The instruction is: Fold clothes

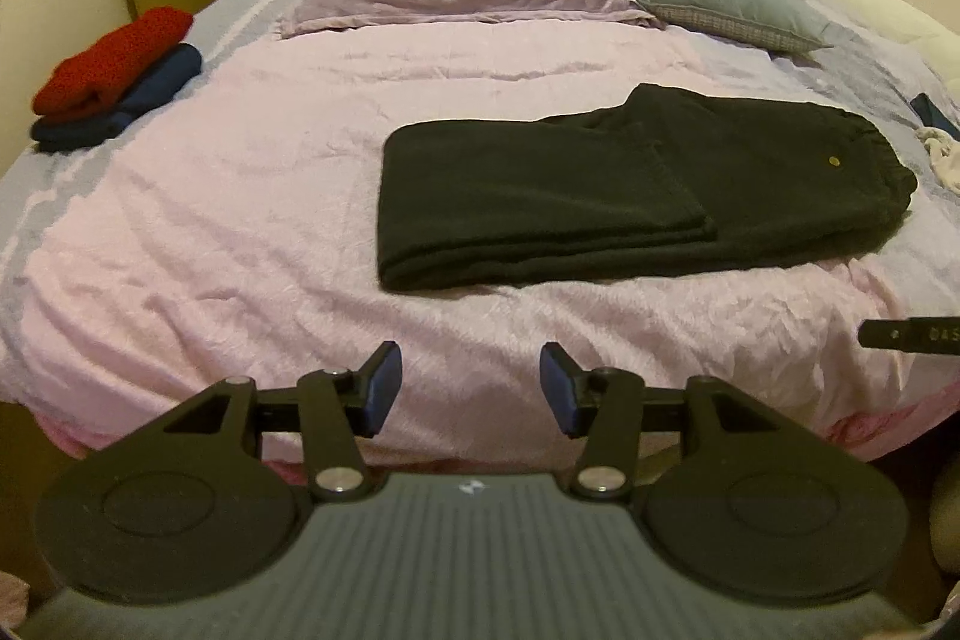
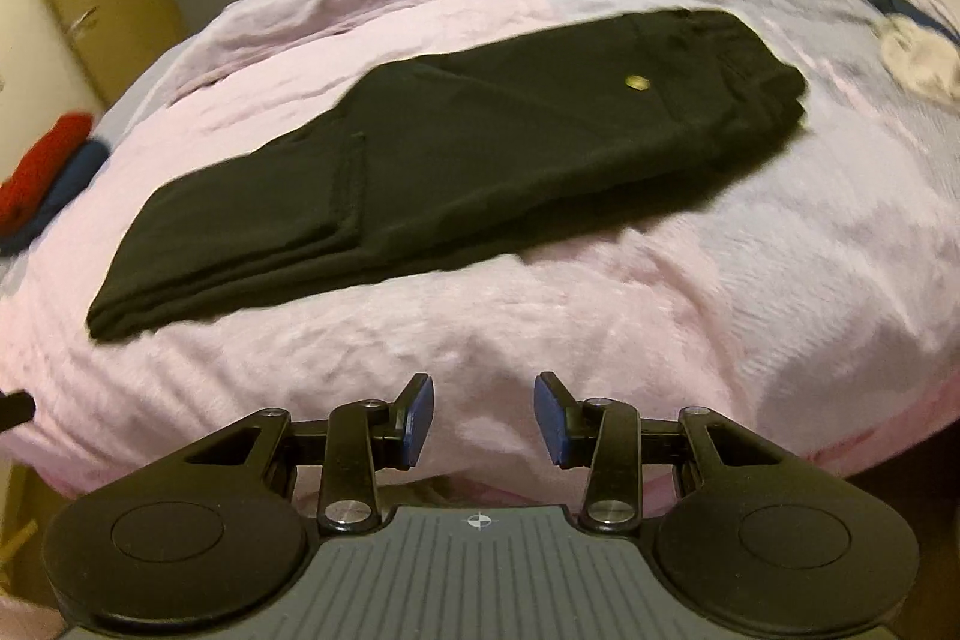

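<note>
Dim warm indoor light, yellowish cast, no hard shadows or glare. Strong fisheye: dark vignette in the corners, bed (image 1: 240, 196) edges bow. Left wrist view fairly sharp. Right wrist view has motion blur, worst at the left and right edges; black trousers (image 2: 480, 148) lose fabric detail to underexposure.

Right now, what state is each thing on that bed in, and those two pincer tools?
Black trousers: folded over, lying flat on the blanket.
Red garment: folded, stacked on the navy garment.
Navy garment: folded, at the bottom of the stack.
Pink blanket: spread out, wrinkled.
Grey pillow: lying at the head of the bed.
Left gripper: open, empty.
Right gripper: open, empty.
</note>
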The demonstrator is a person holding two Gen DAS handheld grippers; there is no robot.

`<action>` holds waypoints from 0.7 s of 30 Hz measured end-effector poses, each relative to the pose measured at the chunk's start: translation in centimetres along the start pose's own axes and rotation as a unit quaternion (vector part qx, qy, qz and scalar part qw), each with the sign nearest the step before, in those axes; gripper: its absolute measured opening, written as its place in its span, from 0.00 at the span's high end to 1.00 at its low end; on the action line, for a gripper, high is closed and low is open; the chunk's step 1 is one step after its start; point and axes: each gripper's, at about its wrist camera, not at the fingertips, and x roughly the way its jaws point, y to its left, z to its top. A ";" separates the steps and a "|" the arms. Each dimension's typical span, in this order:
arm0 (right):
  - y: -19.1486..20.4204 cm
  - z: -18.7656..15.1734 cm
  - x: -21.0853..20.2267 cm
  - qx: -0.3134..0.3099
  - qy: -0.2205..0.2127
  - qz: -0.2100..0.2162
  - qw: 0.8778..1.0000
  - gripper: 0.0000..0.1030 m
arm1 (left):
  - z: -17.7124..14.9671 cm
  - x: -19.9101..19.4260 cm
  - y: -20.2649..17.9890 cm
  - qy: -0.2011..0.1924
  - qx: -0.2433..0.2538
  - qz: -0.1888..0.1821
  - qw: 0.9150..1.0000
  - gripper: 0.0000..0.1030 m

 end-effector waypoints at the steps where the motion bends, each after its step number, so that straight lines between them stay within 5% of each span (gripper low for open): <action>1: -0.9 0.3 0.2 0.017 -0.002 0.001 1.000 0.60 | 0.2 0.5 0.0 0.000 0.000 -0.003 1.000 0.55; 5: -6.1 2.0 1.0 0.123 -0.036 0.029 0.991 0.57 | 1.8 3.1 -0.1 0.000 -0.003 -0.017 1.000 0.55; 6: -7.7 2.4 1.3 0.158 -0.047 0.042 0.985 0.50 | 2.4 3.9 -0.2 -0.001 -0.003 -0.021 1.000 0.55; 8: -11.2 3.2 2.0 0.240 -0.075 0.074 0.965 0.33 | 3.5 5.5 -0.4 -0.001 -0.006 -0.031 1.000 0.55; 14: -19.2 5.2 5.1 0.406 -0.132 0.120 0.896 0.31 | 5.4 10.0 -0.8 0.016 -0.015 -0.050 0.999 0.55; 21: -22.5 7.1 7.7 0.420 -0.148 0.107 0.889 0.31 | 5.7 10.9 -0.8 0.026 -0.008 -0.049 0.998 0.55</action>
